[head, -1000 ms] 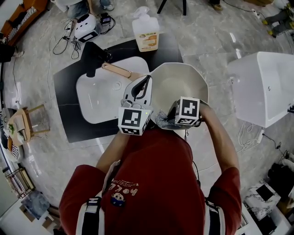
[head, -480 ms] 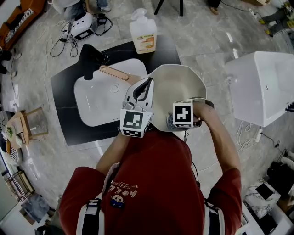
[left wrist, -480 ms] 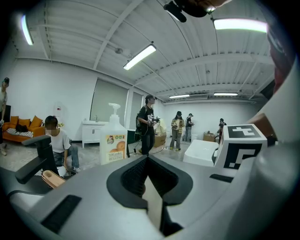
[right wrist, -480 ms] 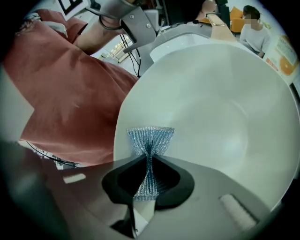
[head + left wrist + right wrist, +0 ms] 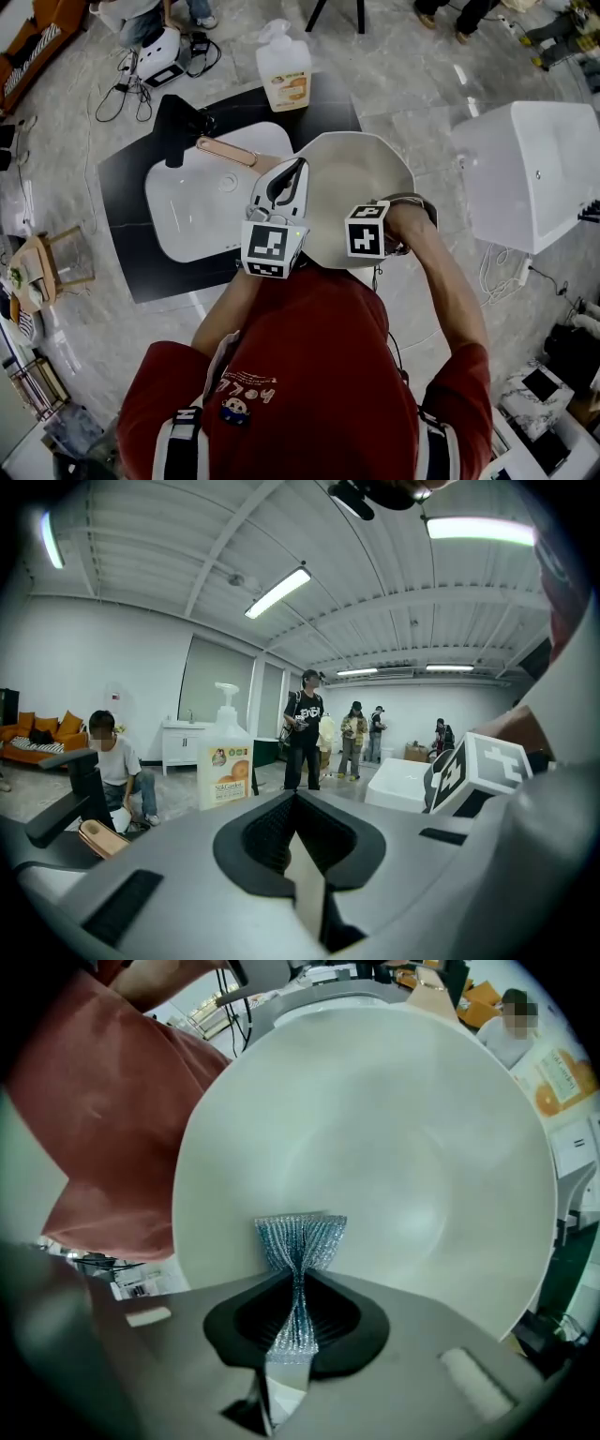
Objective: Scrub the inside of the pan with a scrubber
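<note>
Our pan [image 5: 356, 178] tilts above the black tabletop [image 5: 131, 197], just right of the white sink [image 5: 187, 211]. Our right gripper [image 5: 298, 1279] pinches the silvery scrubber [image 5: 300, 1237] at the pan's near inner wall. Our left gripper [image 5: 289, 173], jaws together, sits at its left rim.

Bright even light from ceiling strip lamps [image 5: 281, 591]; fisheye bending, dark corners; pan [image 5: 394, 1138] washed pale.

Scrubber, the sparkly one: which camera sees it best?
The right gripper view: the scrubber sits pinched in the right gripper, fanned against the white pan. The head view hides it behind that gripper's cube; the left gripper view misses it.
</note>
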`<state>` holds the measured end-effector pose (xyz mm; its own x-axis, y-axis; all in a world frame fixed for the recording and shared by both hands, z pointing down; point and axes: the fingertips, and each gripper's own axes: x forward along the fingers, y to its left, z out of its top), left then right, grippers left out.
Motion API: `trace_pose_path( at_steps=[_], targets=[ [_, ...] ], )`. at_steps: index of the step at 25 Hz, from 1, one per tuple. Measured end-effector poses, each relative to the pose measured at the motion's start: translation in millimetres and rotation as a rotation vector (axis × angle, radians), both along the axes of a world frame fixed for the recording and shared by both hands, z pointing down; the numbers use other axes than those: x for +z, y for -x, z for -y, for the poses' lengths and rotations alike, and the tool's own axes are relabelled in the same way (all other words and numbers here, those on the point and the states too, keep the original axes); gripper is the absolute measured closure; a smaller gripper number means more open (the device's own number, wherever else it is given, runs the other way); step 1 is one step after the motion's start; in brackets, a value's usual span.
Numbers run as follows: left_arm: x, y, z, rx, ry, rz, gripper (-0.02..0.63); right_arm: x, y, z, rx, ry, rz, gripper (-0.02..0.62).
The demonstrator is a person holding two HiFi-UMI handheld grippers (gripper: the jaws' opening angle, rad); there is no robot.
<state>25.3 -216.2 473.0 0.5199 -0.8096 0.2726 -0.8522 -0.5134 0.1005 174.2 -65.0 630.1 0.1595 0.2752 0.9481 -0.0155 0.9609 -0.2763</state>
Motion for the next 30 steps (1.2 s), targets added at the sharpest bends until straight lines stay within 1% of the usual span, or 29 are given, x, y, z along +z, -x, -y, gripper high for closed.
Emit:
trace_pose_path(
  at_steps=[2, 5, 11, 20, 23, 30],
  targets=[
    [1.1, 0.2, -1.0, -0.001, 0.002, -0.002, 0.600, 4.1, -5.1, 10.0, 0.007, -0.064, -0.012, 0.538],
    [3.9, -0.2, -1.8, 0.001, 0.006, -0.003, 0.600, 7.0, -8.8, 19.4, 0.022, -0.123, -0.033, 0.538],
    [5.5, 0.4, -1.4, -0.002, 0.007, -0.005, 0.600, 8.6, -15.3, 45.7, -0.019, -0.263, -0.084, 0.537],
    [8.2, 3.8, -2.2, -0.010, 0.013, -0.003, 0.601, 6.9, -19.7, 81.9, -0.053, -0.471, -0.094, 0.534],
    [8.5, 4.4, -2.3, -0.012, 0.014, -0.003, 0.601, 5.8, -19.9, 95.8, -0.027, -0.549, -0.091, 0.531],
    [11.0, 6.2, -2.8, -0.015, 0.018, 0.004, 0.601, 1.9, -15.9, 124.4, 0.081, -0.725, -0.059, 0.528]
  ],
)
